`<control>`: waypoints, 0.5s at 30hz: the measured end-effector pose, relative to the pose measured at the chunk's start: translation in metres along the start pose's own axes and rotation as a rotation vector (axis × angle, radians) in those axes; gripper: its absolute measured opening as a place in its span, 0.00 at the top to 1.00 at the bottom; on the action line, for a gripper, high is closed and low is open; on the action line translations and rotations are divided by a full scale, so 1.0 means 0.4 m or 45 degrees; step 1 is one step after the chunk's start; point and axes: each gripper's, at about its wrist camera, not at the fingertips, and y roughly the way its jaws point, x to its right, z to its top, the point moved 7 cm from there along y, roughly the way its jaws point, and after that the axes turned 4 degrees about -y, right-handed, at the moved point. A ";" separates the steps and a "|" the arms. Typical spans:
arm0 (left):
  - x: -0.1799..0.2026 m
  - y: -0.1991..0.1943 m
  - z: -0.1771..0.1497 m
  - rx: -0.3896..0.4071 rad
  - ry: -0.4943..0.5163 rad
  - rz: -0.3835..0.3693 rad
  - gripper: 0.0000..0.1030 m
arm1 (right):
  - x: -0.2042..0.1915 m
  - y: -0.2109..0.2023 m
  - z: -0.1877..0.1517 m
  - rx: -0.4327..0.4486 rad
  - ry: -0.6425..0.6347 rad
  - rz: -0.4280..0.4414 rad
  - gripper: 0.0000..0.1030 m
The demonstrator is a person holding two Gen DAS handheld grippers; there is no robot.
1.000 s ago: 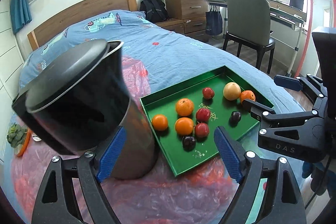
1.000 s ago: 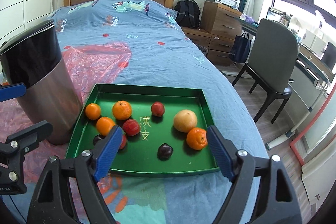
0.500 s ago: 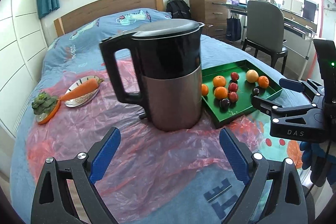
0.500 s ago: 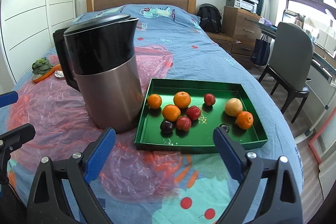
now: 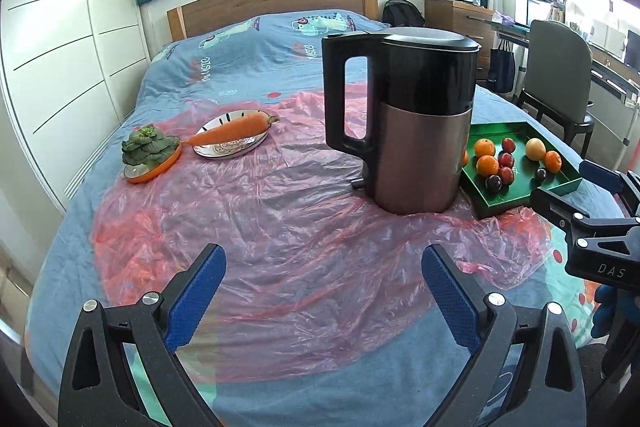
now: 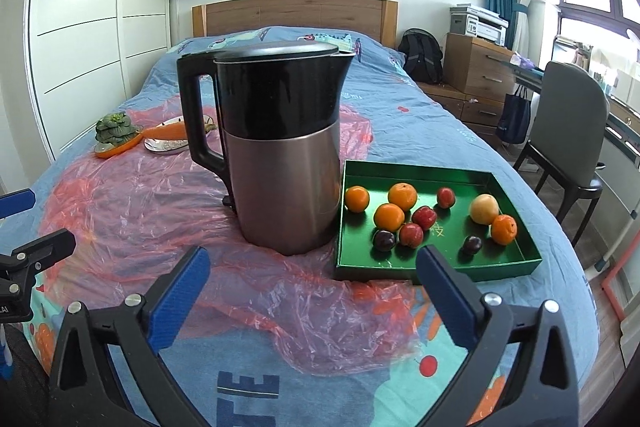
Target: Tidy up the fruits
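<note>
Fruits in green tray (image 6: 436,175) on bed, just right of electric kettle (image 6: 280,147).
Four oranges (image 6: 389,217), three red plums (image 6: 411,235), two dark plums (image 6: 384,240), one pale round fruit (image 6: 484,209); loosely scattered, some touching.
Judged light, round, prone to roll; plums soft, easily bruised. Grip across widest part, gentle squeeze.
Right gripper (image 6: 312,291) jaws wide apart, empty, short of tray.
Left gripper (image 5: 322,291) likewise wide, empty, over pink plastic sheet (image 5: 260,211).
Carrot (image 5: 232,129) on plate, well apart.
</note>
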 end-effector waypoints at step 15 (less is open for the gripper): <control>-0.039 -0.016 0.014 0.036 -0.048 -0.006 0.06 | -0.044 0.010 0.016 0.009 -0.052 0.053 0.00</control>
